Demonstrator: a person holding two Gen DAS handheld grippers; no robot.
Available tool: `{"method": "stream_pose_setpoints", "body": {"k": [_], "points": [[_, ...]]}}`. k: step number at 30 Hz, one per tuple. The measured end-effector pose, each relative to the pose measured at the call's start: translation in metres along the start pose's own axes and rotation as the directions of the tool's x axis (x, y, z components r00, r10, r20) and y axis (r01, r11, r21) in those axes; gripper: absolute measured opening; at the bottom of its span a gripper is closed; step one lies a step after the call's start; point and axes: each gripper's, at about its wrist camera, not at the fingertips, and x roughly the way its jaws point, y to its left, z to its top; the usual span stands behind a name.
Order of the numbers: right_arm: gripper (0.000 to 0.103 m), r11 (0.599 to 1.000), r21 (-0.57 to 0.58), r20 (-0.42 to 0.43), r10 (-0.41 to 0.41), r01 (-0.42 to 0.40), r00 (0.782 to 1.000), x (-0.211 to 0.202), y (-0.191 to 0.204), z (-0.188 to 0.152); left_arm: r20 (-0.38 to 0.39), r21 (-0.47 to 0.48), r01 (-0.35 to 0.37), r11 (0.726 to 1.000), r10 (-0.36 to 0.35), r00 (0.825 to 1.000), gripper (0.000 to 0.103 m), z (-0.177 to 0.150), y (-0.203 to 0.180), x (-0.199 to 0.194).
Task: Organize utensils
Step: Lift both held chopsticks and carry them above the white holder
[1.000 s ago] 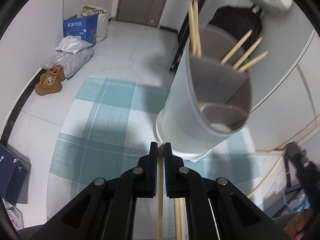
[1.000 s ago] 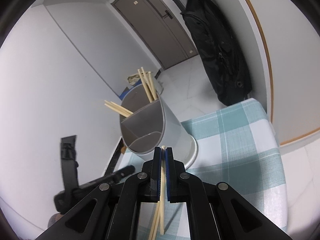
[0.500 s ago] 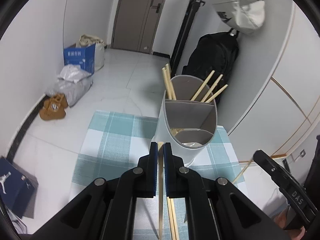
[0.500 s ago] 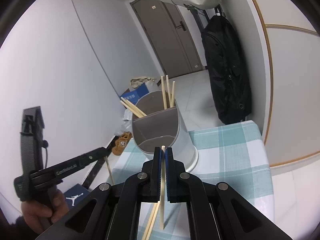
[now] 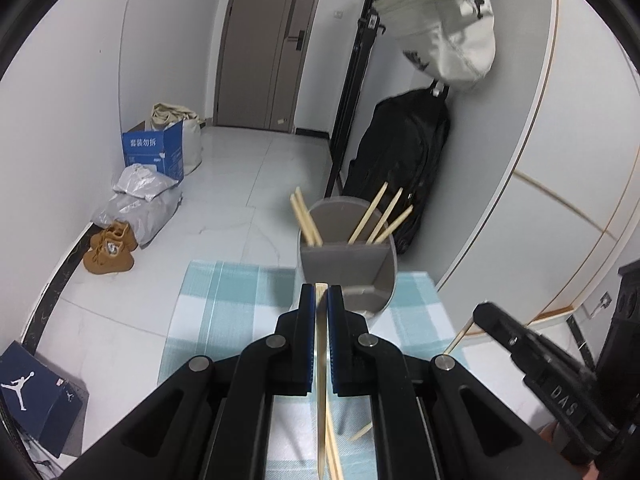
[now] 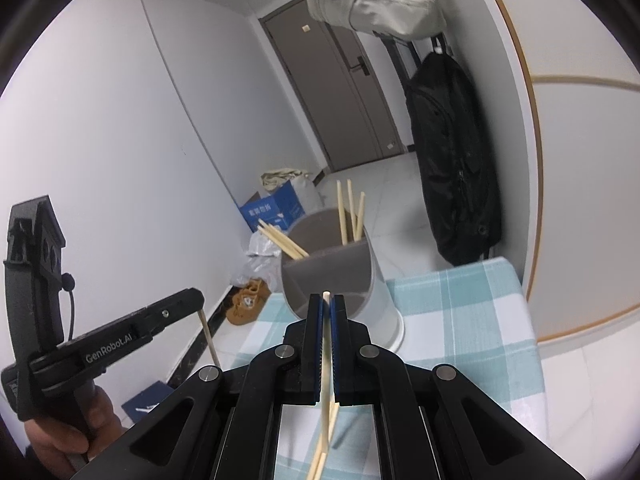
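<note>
On the checked cloth (image 5: 224, 304): grey divided holder (image 5: 348, 276), two chopsticks in one rear compartment, three in the other. Left gripper (image 5: 321, 300) clamped on one chopstick (image 5: 321, 380); right gripper (image 6: 329, 308) likewise pinching another (image 6: 327, 364).

This is a home entryway: a brown front door (image 5: 264, 44) with a handle lock, tan shoes (image 5: 109, 247) on the white tiled floor (image 5: 240, 184), a blue cardboard box (image 5: 154, 151), a black backpack (image 5: 400, 160) and a white bag (image 5: 444, 36) hanging by the wall.
</note>
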Motion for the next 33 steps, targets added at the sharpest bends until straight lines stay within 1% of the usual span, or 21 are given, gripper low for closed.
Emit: {"method": "stream_pose_setpoints", "body": {"k": [3, 8, 17, 26, 33], "points": [[0.003, 1.000, -0.014, 0.013, 0.000, 0.000, 1.000, -0.004, 0.004, 0.009, 0.024, -0.019, 0.022, 1.000, -0.022, 0.999, 0.002, 0.014, 0.001, -0.003], [0.003, 0.999, -0.041, 0.028, 0.000, 0.001, 1.000, -0.007, 0.011, 0.033, 0.075, -0.040, 0.032, 0.999, -0.029, 0.997, 0.002, 0.039, -0.001, -0.008], [0.003, 0.995, -0.097, 0.052, 0.015, -0.010, 0.999, -0.005, 0.026, 0.095, 0.185, -0.092, 0.036, 0.995, -0.019, 0.983, 0.002, 0.088, -0.003, -0.010], [0.003, 0.992, -0.125, 0.080, 0.027, -0.017, 0.996, 0.016, 0.033, 0.151, 0.251, -0.133, 0.028, 0.991, 0.007, 0.968, 0.002, 0.125, -0.001, 0.009], [0.003, 0.991, -0.135, 0.081, 0.030, -0.019, 0.996, 0.044, 0.029, 0.176, 0.290, -0.158, 0.002, 0.987, 0.044, 0.956, 0.002, 0.137, 0.006, 0.031]]}}
